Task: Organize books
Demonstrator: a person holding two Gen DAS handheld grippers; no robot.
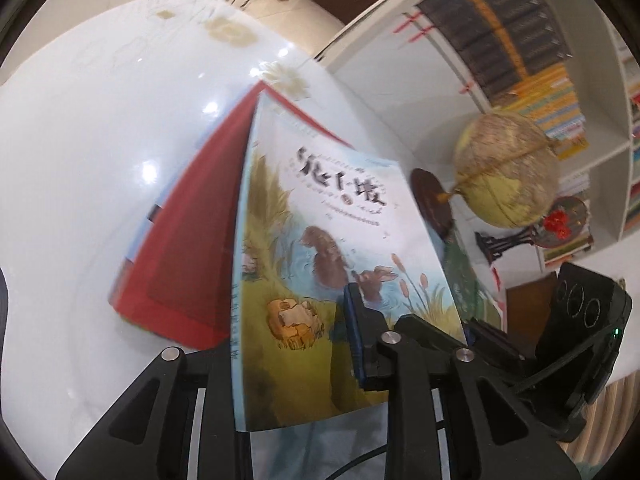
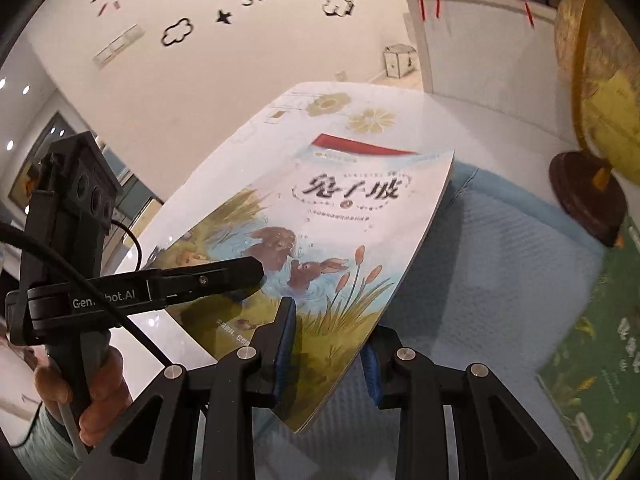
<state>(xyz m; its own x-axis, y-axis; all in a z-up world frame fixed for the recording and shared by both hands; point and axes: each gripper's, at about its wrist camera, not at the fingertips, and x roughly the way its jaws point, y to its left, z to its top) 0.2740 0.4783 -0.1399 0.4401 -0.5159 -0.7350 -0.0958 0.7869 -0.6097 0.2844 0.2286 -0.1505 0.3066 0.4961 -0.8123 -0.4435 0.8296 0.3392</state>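
I've got the rabbit picture book (image 2: 320,264) clamped at its lower edge by both grippers, right gripper (image 2: 326,354) at lower centre, left gripper (image 1: 296,344) alongside. Its long axis runs toward the upper frame, over the red book (image 1: 180,248) on the white table (image 1: 80,140).

The picture book (image 2: 320,240) has a pale blue cover with brown rabbits, orange cattails, green-yellow grass and black lettering. Under it lies a red book (image 1: 188,248). The tabletop (image 1: 80,140) is glossy white with tan flower prints. The globe (image 1: 508,168) is yellowish-tan on a dark brown base. At far right lies a green book (image 2: 596,344).
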